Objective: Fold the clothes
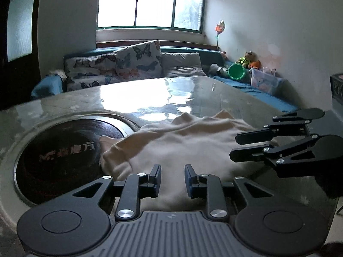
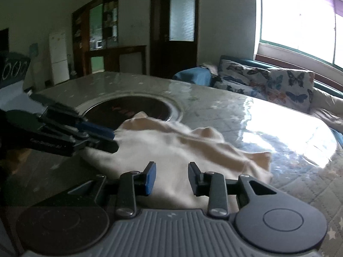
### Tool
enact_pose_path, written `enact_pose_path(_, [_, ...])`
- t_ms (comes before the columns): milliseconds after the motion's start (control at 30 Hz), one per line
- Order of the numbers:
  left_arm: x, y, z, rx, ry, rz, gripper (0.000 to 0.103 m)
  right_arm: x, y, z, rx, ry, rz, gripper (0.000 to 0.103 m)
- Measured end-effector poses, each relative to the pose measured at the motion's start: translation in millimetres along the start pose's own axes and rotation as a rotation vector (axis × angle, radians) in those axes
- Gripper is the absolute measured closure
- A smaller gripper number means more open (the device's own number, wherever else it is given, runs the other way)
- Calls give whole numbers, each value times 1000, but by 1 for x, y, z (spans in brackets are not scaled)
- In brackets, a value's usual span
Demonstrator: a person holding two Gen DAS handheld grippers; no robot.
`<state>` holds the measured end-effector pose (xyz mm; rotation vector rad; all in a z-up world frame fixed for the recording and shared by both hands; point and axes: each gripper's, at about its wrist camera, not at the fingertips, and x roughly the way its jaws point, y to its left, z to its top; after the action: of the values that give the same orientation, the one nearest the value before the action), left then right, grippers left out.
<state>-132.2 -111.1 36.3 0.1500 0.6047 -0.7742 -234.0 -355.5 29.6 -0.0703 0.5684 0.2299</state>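
Glossy table, marbled grey-green, glare from the window washing out the far half; near edge hidden behind the gripper bodies. Sunk into the table at left, a round dark plate with a pale metal rim, reddish lettering too blurred to read, right side covered by cloth. Far behind, a sofa with butterfly-print cushions, right end crowded with small toys and a green bucket, too small to tell apart.

Cream garment, soft and knitted-looking, lying rumpled on the near middle of the table, one corner draped over the plate, far edge raised in two small peaks; shape of sleeves or collar not to be made out, near hem cut off below the jaws.

Left gripper, black with ribbed grey body, jaws a little apart over the cloth; seen from the right wrist view tips at the garment's left edge, grip on the fabric impossible to tell through blur. Right gripper, blue pad on one finger, jaws apart, cloth under the gap, pads not pressing it.
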Motion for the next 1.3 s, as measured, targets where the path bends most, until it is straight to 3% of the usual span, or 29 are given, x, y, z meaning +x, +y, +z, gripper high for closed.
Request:
enact_pose_path(233, [18, 11, -1, -22, 49, 22, 76, 16, -38, 0, 98, 29, -48, 70])
enact_pose_path(700, [27, 18, 10, -42, 69, 30, 73, 26, -92, -4, 281, 56, -118, 69])
enact_pose_path(767, [25, 19, 12, -44, 61, 40, 72, 24, -93, -5, 291, 39, -119, 58])
enact_pose_path(867, [17, 24, 15, -61, 34, 70, 59, 20, -93, -6, 293, 20, -137, 44])
enact_pose_path(1100, [23, 50, 11, -167, 80, 174, 55, 24, -106, -13, 353, 48, -136, 42])
enact_pose_path(1167, [24, 53, 10, -187, 86, 183, 48, 26, -107, -15, 367, 49, -118, 39])
enact_pose_path(1300, [26, 55, 9, -198, 89, 190, 47, 27, -104, -14, 350, 49, -97, 39])
